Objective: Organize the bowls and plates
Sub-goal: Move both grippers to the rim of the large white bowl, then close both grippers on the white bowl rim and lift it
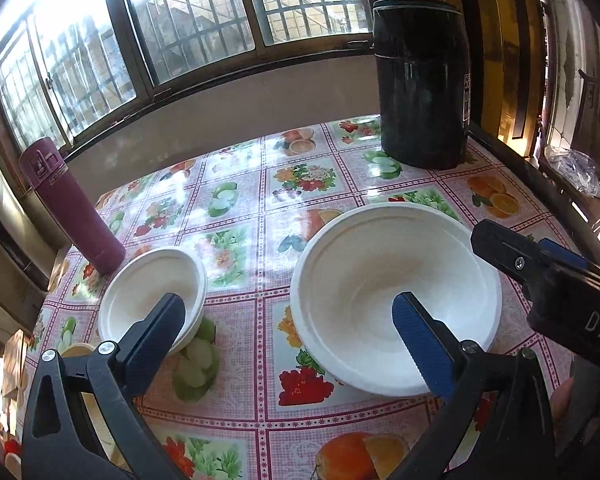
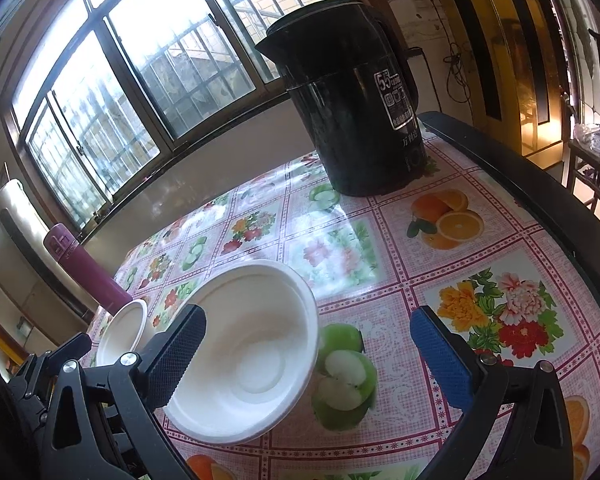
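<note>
Near rim of large white bowl (image 1: 396,300) hidden behind left gripper (image 1: 288,332) finger; small white bowl (image 1: 152,292) partly covered likewise. Both upright, mouths up, on fruit-print tablecloth (image 1: 240,240), small one left. Left gripper and right gripper (image 2: 306,356) both spread wide, empty.

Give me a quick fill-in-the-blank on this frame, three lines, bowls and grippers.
1. The large bowl and small bowl are both ____ in color.
2. Both the left gripper and right gripper are ____.
3. The maroon bottle stands nearest the ____ bowl.

Missing words: white; open; small
</note>
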